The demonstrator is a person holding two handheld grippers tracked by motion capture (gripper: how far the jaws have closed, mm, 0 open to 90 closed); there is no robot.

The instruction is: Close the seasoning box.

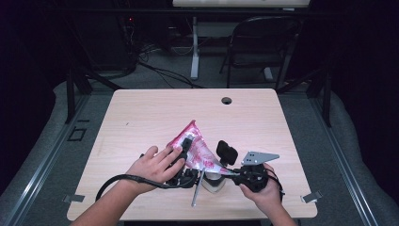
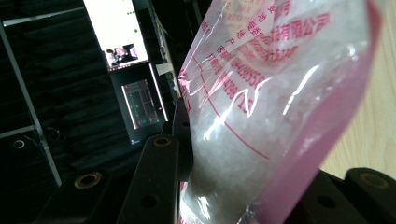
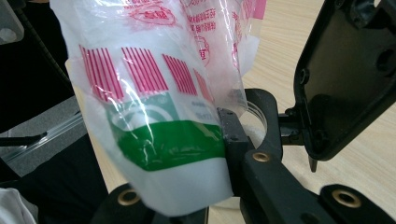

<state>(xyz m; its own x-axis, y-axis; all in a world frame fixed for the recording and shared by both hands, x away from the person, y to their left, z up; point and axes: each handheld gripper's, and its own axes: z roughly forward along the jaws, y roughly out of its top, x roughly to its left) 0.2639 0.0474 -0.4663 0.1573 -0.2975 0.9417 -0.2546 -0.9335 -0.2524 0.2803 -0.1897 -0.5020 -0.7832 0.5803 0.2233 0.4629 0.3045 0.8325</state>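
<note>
High view: a clear plastic bag printed in pink and red (image 1: 195,146) stands tilted over the near middle of the pale wooden worktop (image 1: 141,108), held between both hands. The left gripper (image 1: 187,155) clamps its upper side; the right gripper (image 1: 225,165) meets its lower corner, above what looks like a small clear cup (image 1: 212,182) and a grey metal strip (image 1: 197,188) lying on the worktop.

Left gripper view: the black jaws close on the bag (image 2: 261,116), which bulges with white crystalline grains. This close look shows the filling, which the high view leaves unclear.

Right gripper view: the bag's bottom (image 3: 163,135), with red stripes and a green band, sits pinched at one corner by the closed right gripper (image 3: 229,130), with a round rim (image 3: 261,114) just behind it. Only this angle reveals how thin that corner hold is.

The risk, as I judge it: the slick film could slide out of the corner pinch, or the heavy grains could shift and tip the bag, spilling beside the cup.
</note>
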